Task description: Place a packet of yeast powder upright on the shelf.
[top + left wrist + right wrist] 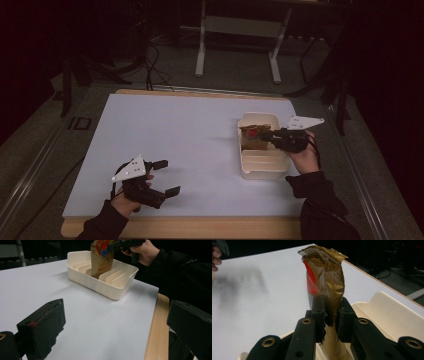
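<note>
A brown snack packet [254,136] with a red mark stands upright in a cream slotted tray [263,170] at the table's right. My right gripper [266,135] is shut on the packet's upper part; in the right gripper view the jaws pinch the gold-brown packet [325,285] between them. In the left gripper view the packet [101,258] stands in a slot near the tray's [100,283] far end. My left gripper [166,177] rests at the table's near left, open with nothing between its fingers [42,325].
The white table sheet [175,140] has a wooden edge [200,227] along the front. A metal stand [235,30] and cables lie on the dark floor beyond the table.
</note>
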The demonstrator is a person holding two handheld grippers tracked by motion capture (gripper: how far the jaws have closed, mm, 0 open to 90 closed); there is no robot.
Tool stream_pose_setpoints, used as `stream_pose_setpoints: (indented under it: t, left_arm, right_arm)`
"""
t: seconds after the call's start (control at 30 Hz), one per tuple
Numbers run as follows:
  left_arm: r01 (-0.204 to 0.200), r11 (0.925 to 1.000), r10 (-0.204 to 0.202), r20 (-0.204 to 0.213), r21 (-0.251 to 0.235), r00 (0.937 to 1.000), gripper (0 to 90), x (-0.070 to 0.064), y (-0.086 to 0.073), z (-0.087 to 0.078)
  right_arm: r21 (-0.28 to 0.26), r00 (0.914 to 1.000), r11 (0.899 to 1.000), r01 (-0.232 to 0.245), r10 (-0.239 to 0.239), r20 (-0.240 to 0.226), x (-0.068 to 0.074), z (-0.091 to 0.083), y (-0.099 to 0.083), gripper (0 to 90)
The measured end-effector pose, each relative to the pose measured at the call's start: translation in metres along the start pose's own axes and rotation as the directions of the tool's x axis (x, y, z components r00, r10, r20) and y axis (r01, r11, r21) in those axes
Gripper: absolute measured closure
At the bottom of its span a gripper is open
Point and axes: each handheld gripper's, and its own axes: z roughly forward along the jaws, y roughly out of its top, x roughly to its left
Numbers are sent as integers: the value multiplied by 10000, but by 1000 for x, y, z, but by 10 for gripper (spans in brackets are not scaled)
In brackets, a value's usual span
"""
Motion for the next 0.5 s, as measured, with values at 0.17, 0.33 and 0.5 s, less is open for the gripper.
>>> stream_pose_setpoints:
  t: [0.17, 0.33, 0.5]
  left_arm:
    - [-1, 10000, 1, 12, 12, 10000, 25, 0, -1, 0]
    - [-31, 9999, 31, 12, 127, 10000, 25, 0, -2, 1]
    - [-112, 9997, 111, 46, 196, 9999, 25, -1, -3, 3]
  right_arm:
    - [305, 9988, 9992, -248, 235, 441, 2, -1, 5, 721]
    - [285, 9932, 9947, -992, 972, 640, 6, -6, 12, 578]
    - [-68, 9909, 9963, -853, 856, 1039, 11, -16, 27, 455]
